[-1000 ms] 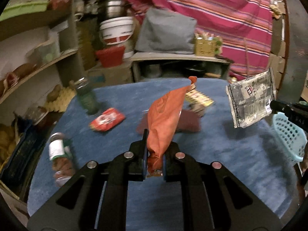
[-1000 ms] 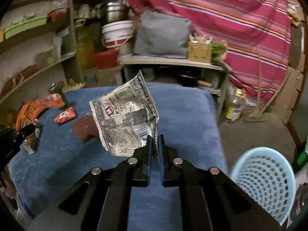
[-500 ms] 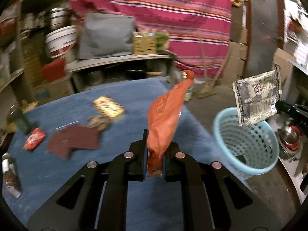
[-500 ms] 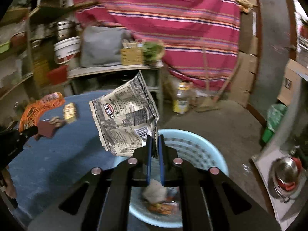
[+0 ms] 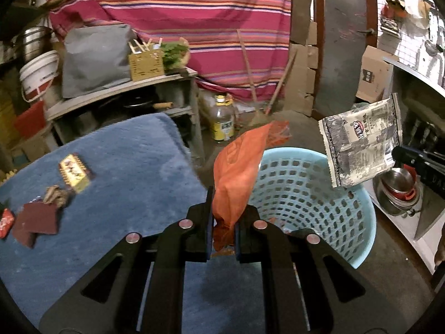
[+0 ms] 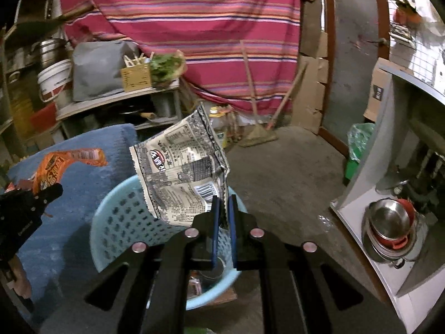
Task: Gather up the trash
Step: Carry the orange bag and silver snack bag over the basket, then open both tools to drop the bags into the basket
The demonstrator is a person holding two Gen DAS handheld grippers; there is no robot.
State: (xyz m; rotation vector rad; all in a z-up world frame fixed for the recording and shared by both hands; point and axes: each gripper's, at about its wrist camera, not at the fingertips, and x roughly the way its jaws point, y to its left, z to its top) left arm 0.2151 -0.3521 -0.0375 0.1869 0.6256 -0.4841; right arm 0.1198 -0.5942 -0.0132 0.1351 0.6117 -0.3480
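Observation:
My left gripper (image 5: 221, 217) is shut on an orange snack bag (image 5: 236, 178) and holds it at the near left rim of the light blue basket (image 5: 306, 194). My right gripper (image 6: 223, 217) is shut on a black-and-white printed snack bag (image 6: 180, 172) and holds it over the same basket (image 6: 116, 222). That printed bag (image 5: 361, 144) shows in the left wrist view above the basket's right rim. The orange bag (image 6: 55, 167) shows at the left of the right wrist view. Some trash lies at the basket's bottom.
The blue-covered table (image 5: 125, 167) holds a yellow wrapper (image 5: 73, 172), brown pieces (image 5: 36, 220) and a red wrapper (image 5: 5, 221). A white cabinet with steel pots (image 6: 389, 228) stands right of the basket. A yellow bottle (image 5: 221, 122) and a broom (image 6: 258, 128) stand behind.
Both grippers have swung right, from over the table to the basket, each still holding its bag. The basket has come from the right edge to the middle of both views.

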